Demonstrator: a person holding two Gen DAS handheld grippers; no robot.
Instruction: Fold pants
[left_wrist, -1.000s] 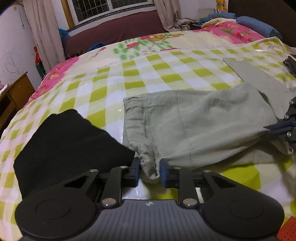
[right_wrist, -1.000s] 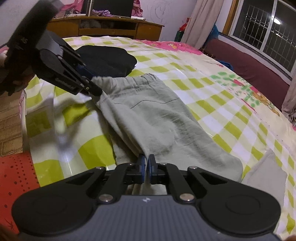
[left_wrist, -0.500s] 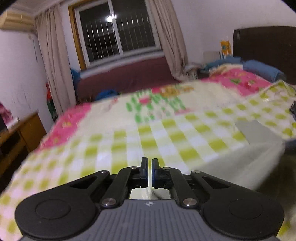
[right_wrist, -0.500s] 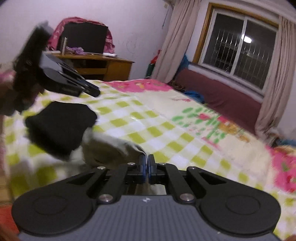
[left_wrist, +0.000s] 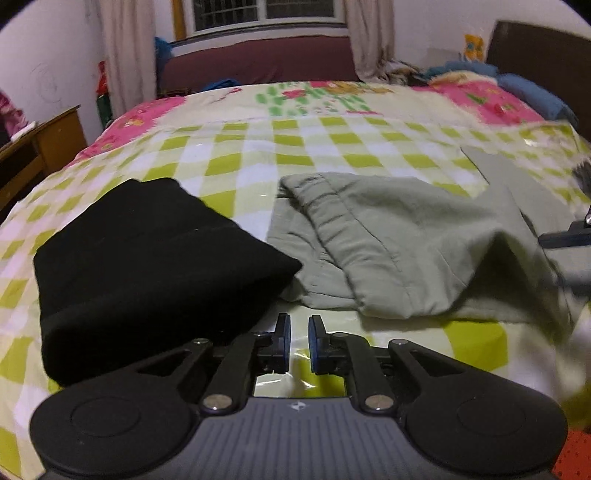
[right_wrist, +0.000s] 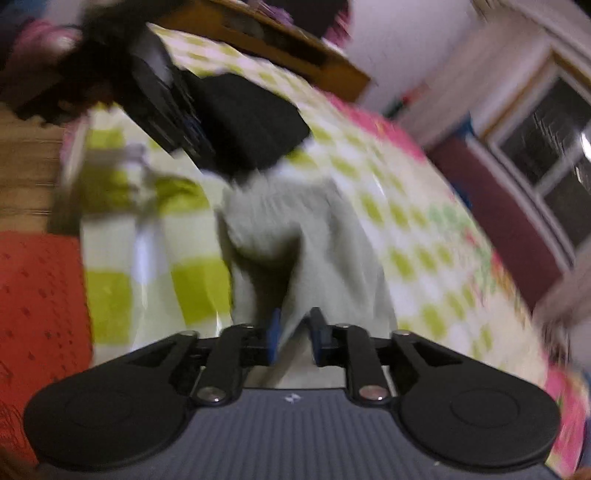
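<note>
Left wrist: left tool (left_wrist: 297, 338) parted, empty; right tool (right_wrist: 294, 334) opening around soft, creased grey-green pants (left_wrist: 388, 243).

A big bed (left_wrist: 236, 147) has a cover with green and white squares. Grey-green pants (left_wrist: 388, 251) lie on it, folded over and bunched. A folded black cloth (left_wrist: 147, 258) lies just beside them, touching their edge. A flat grey piece (left_wrist: 517, 184) lies past the pants.
</note>
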